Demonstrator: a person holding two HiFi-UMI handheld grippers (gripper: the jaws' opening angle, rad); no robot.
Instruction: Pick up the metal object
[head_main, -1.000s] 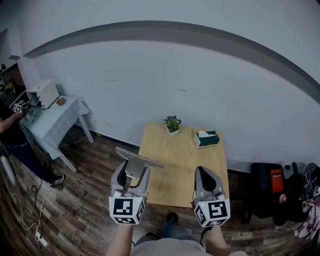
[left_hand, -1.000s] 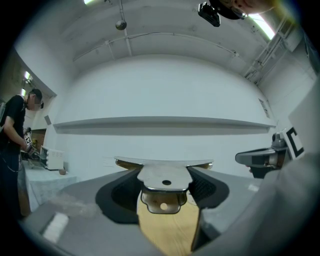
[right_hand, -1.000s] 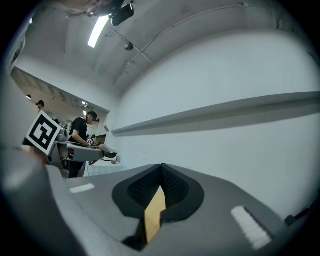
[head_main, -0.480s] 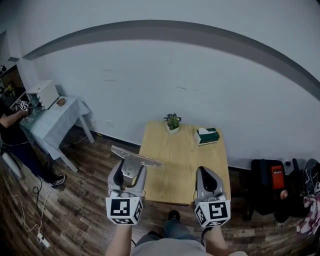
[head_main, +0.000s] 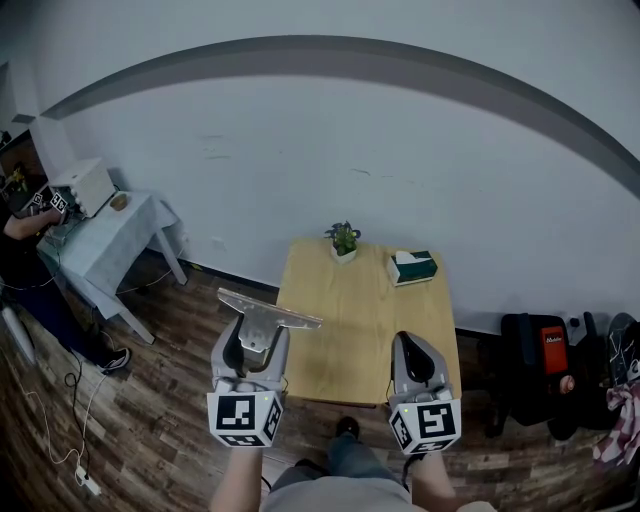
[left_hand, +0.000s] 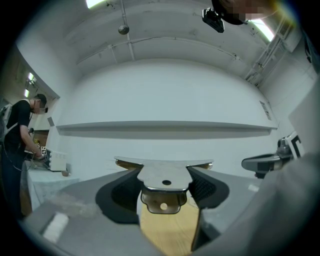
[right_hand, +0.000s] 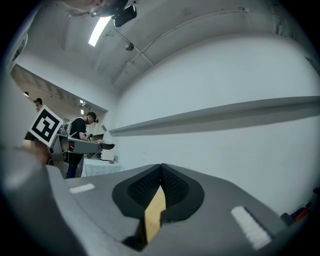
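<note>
A flat T-shaped metal object (head_main: 265, 322) with a wide top bar is held in the air, left of the wooden table's (head_main: 370, 300) near edge. My left gripper (head_main: 255, 345) is shut on its stem. In the left gripper view the metal piece (left_hand: 164, 177) sits clamped between the two dark pads, its bar lying across above them. My right gripper (head_main: 414, 362) hovers over the table's near right corner. Its pads (right_hand: 172, 187) meet with nothing between them.
A small potted plant (head_main: 343, 242) and a green tissue box (head_main: 413, 267) stand at the table's far edge. A cloth-covered side table (head_main: 110, 240) with a white box is at the left, with a person (head_main: 25, 270) beside it. Bags (head_main: 540, 365) lie on the floor at the right.
My left gripper has drifted a little left and toward me with the metal object in it. The right gripper has barely moved.
</note>
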